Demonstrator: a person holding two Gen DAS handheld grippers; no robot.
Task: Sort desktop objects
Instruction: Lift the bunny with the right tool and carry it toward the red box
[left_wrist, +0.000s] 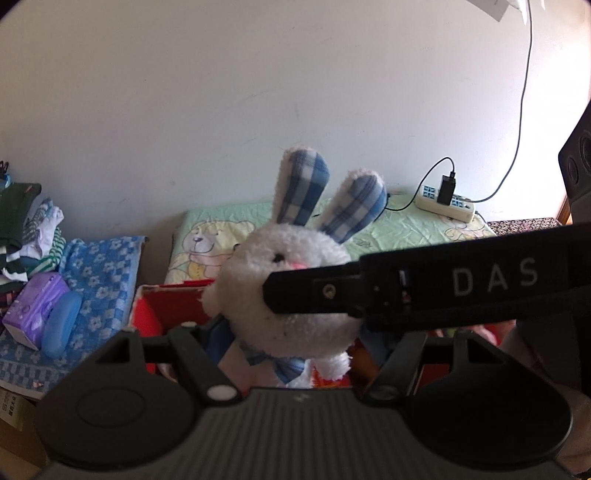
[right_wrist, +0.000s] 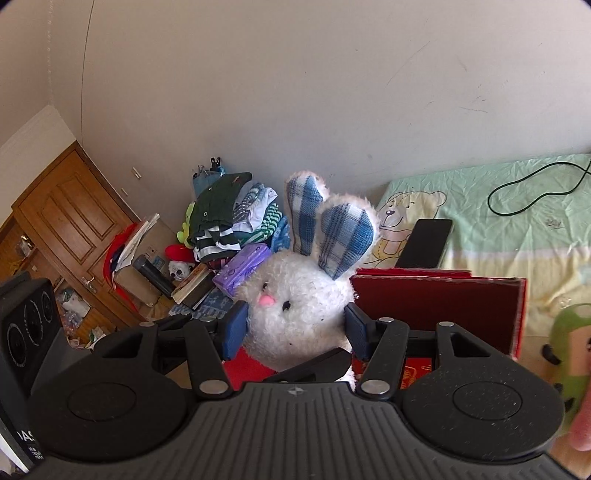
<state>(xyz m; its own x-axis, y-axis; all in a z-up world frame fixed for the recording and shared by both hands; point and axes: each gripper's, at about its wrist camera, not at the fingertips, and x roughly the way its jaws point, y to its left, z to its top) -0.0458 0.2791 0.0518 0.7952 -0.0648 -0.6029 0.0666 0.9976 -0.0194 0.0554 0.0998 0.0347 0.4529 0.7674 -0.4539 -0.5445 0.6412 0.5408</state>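
Gripping the plush rabbit (right_wrist: 295, 314) by the head, right gripper (right_wrist: 293, 328) closed on it with one blue pad (right_wrist: 234, 328) pressed into each cheek, checked ears upright above the fingers. Reaching across the left wrist view as a black finger lettered DAS, lying against the rabbit's (left_wrist: 291, 288) snout. Sitting low behind the toy's body, left gripper (left_wrist: 295, 354): own fingertips hidden by the fur, so open or closed cannot be told. Hanging over the red box (right_wrist: 439, 306), well in front of the green bear-print sheet (right_wrist: 517, 206) and a black phone (right_wrist: 424, 243).
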